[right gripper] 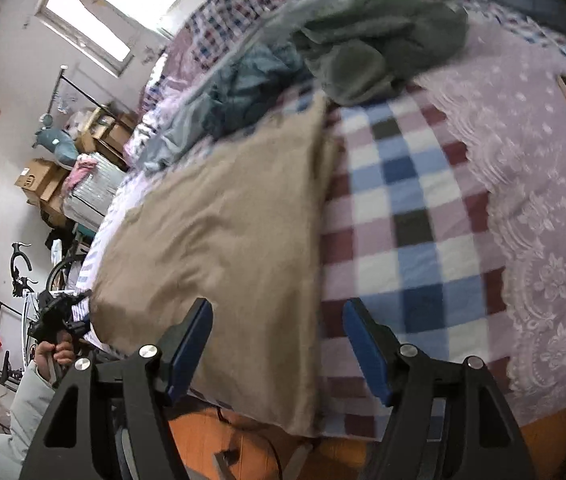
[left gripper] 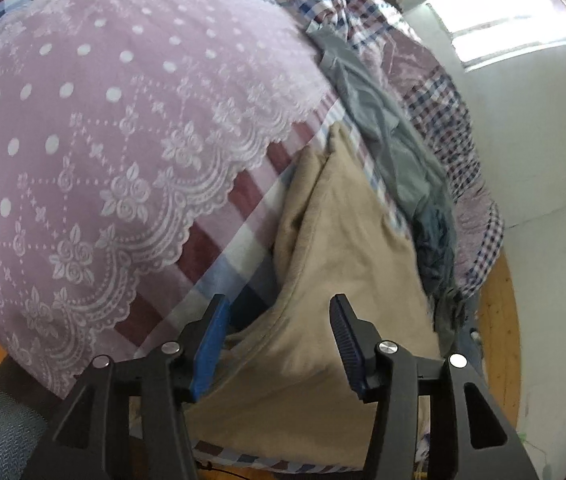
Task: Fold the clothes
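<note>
The left gripper (left gripper: 279, 320) is angled downward, jaws parted and nothing pinched. The right gripper (right gripper: 277, 322) is likewise tilted down, jaws spread wide. A hand (right gripper: 57, 354) is seen gripping the left handle.

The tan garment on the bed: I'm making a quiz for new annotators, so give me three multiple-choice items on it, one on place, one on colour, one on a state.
1. Where does the tan garment lie?
A. On the checked blanket, at the bed's near edge
B. On the wooden floor
C. On the cardboard boxes

2. What colour are the crumpled clothes behind it?
A. Bright yellow
B. Grey and grey-green
C. White

3. How do the left gripper and the right gripper stand?
A. Both clamped on the tan garment
B. Both open, pads pressing on nothing
C. One shut, one out of view

Key: 1 A, the cloth rests on the checked blanket, reaching its near edge. 2 B, the heap shows only grey and dull green tones. 3 B, each wrist view shows a clear gap between the blue pads, with the cloth below them.
</note>
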The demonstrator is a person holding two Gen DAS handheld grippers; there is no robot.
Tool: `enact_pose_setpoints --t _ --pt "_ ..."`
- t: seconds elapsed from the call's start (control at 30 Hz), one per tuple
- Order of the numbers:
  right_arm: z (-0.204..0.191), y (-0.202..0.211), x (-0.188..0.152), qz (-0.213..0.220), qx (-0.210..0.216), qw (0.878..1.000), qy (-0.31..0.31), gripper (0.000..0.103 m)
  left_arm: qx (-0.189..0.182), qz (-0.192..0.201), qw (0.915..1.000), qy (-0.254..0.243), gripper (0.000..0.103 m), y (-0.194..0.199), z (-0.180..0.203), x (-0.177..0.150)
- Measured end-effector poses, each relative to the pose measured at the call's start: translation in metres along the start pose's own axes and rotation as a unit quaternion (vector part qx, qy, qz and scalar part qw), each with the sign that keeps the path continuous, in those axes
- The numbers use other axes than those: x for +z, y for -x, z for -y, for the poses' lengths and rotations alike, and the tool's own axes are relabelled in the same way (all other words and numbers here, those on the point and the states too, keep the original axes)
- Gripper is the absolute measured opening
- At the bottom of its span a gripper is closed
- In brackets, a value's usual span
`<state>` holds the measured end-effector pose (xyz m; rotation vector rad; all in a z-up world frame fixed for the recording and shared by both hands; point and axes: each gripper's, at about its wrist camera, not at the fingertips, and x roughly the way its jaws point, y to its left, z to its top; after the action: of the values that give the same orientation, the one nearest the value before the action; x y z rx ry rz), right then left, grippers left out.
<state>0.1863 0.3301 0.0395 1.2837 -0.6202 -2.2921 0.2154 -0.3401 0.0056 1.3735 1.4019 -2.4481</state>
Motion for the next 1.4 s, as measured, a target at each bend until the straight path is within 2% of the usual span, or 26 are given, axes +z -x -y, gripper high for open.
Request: enact_pose_setpoints --t 0.17,0.37,0.43,0.47,0.6,0.7,0.9,1.0,1.17,1.3,1.4 --pt "-0.023 -0.013 -0.005 -0.011 0.005 0.999 0.029 0.072 0.012 -0.018 0.9996 -0.017 0.056 -0.008 0.001 -0.007" --pt "-0.010 -0.009 -0.003 0.000 0.008 1.000 -0.005 0.072 0.000 -0.021 0.9995 -0.023 0.055 -0.010 0.005 -0.008" --pt "-0.004 -0.006 -0.003 0.003 0.008 1.000 -0.017 0.073 -0.030 -0.018 0.9989 -0.033 0.030 -0.008 0.012 -0.008" --pt "-0.001 -0.005 -0.004 0.002 0.008 1.000 -0.021 0.073 -0.045 -0.016 0.9981 -0.038 0.014 -0.007 0.015 -0.008" --pt "0.004 -0.010 -0.008 -0.018 0.004 0.999 -0.026 0.072 -0.073 0.005 0.9953 -0.064 0.012 0.001 0.029 -0.010" --pt "0.008 -0.014 -0.014 -0.036 0.003 0.999 -0.024 0.073 -0.087 0.026 0.9945 -0.051 0.011 0.007 0.031 -0.008" --pt "0.021 -0.034 -0.024 -0.094 0.031 0.994 -0.041 0.072 -0.082 0.040 0.9955 -0.026 0.010 0.006 0.031 -0.002" --pt "0.027 -0.046 -0.027 -0.124 0.024 0.991 -0.047 0.071 -0.076 0.037 0.9962 -0.021 0.010 0.001 0.031 -0.002" --pt "0.031 -0.053 -0.028 -0.134 0.022 0.989 -0.058 0.073 -0.072 0.039 0.9965 -0.021 0.010 0.002 0.031 -0.003" --pt "0.014 -0.063 -0.027 -0.140 0.096 0.985 -0.031 0.073 -0.071 0.038 0.9966 -0.018 0.010 0.003 0.028 -0.003" --pt "0.008 -0.071 -0.028 -0.148 0.112 0.982 -0.023 0.073 -0.071 0.038 0.9966 -0.018 0.010 0.004 0.028 -0.003"
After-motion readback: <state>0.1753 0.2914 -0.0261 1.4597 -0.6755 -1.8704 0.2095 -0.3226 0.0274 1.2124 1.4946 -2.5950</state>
